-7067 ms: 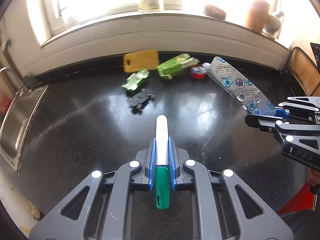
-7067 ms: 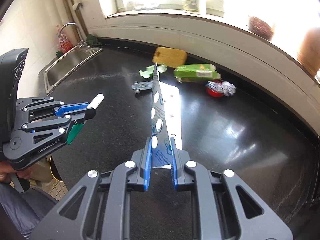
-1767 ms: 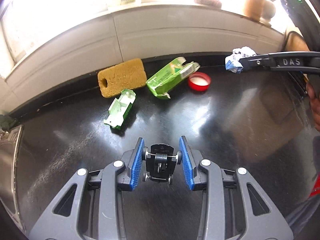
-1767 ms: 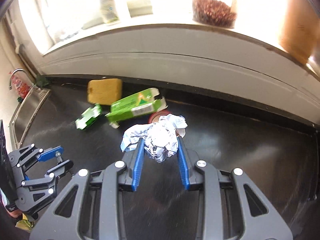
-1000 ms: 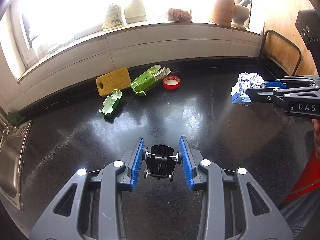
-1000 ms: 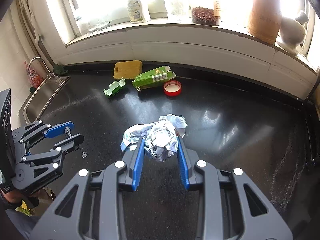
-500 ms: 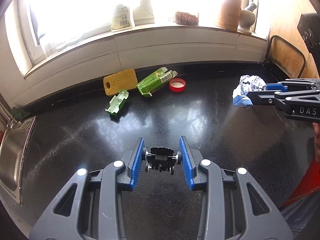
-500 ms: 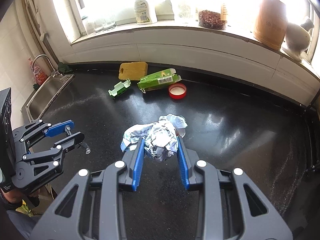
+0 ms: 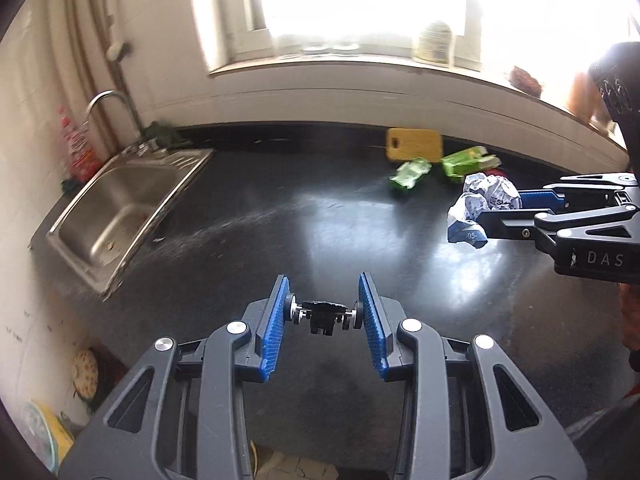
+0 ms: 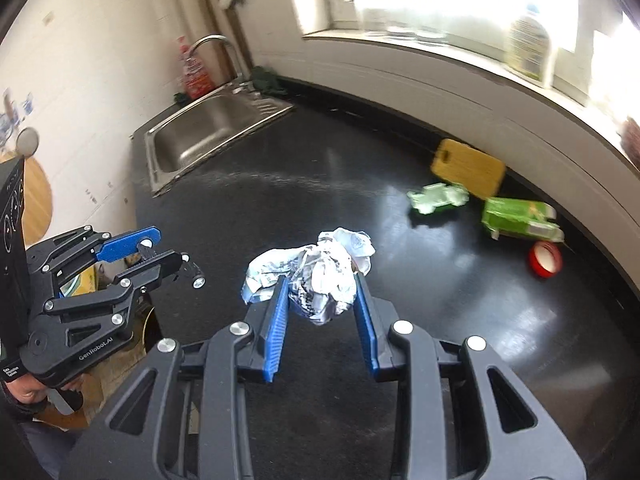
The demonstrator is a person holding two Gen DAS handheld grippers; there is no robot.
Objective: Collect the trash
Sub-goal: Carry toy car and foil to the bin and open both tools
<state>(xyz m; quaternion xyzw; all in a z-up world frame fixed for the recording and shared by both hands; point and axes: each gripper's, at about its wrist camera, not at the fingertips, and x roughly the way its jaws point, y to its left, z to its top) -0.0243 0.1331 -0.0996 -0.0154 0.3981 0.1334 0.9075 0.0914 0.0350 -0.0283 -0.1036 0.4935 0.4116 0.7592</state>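
Observation:
My left gripper [image 9: 323,314] is shut on a small black toy-car chassis with wheels [image 9: 322,315], held above the black counter [image 9: 240,240]. It also shows in the right wrist view [image 10: 160,254]. My right gripper [image 10: 322,300] is shut on a crumpled white paper ball [image 10: 320,276], which also shows in the left wrist view [image 9: 486,200]. Far back on the counter lie a green-white wrapper [image 10: 438,198], a green carton [image 10: 520,218] and a red lid [image 10: 545,259].
A steel sink [image 9: 120,208] with a tap [image 9: 108,100] sits at the counter's left end. A yellow sponge [image 9: 412,144] leans by the back wall. Bottles stand on the window sill [image 10: 528,48]. The floor left of the counter holds clutter [image 9: 84,368].
Both grippers have swung to the left, still holding their items. The sink has come into full view and the remaining trash now lies far to the right.

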